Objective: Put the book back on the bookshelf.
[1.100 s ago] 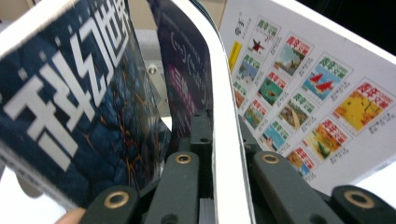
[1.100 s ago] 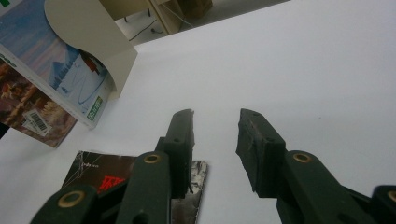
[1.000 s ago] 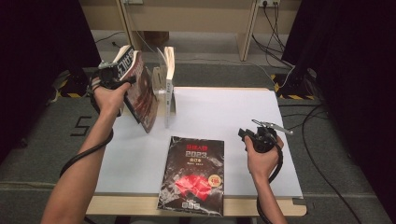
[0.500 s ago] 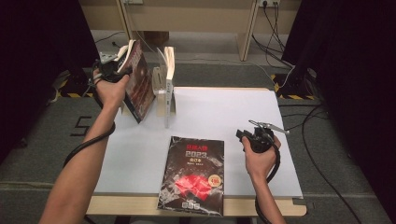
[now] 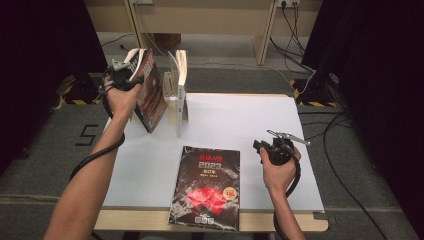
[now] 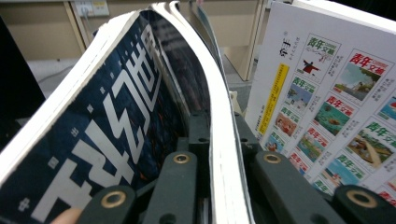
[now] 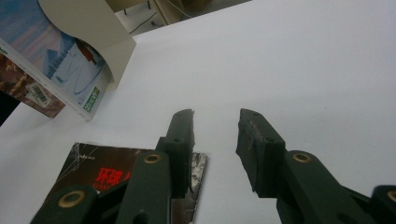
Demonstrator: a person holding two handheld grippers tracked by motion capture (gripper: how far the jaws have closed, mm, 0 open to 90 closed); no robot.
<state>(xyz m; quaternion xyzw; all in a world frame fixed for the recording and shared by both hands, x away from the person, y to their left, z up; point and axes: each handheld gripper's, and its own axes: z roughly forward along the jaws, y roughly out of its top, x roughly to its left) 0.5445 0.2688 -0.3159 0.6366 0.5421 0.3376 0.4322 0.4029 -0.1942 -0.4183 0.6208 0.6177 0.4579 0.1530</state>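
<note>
Judging by the layout, shelving is partway done: at the table's far-left corner the left gripper [image 5: 121, 75] pinches a dark magazine [image 5: 150, 92] tilted beside the bookstand [image 5: 179, 95], another magazine [image 5: 206, 186] waits flat at the near edge, and the right gripper [image 5: 274, 148] hovers spread and empty.

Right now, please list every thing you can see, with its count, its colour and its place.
table: one, white top, centre.
held magazine: one, dark blue cover with white letters, tilted at the table's far left.
standing magazine: one, white cover with small colour pictures, upright in the holder.
holder: one, pale, far left of the table.
flat magazine: one, black and red, near edge, overhanging.
left gripper: one, black, shut on the held magazine.
right gripper: one, black, open above the table at the right.
</note>
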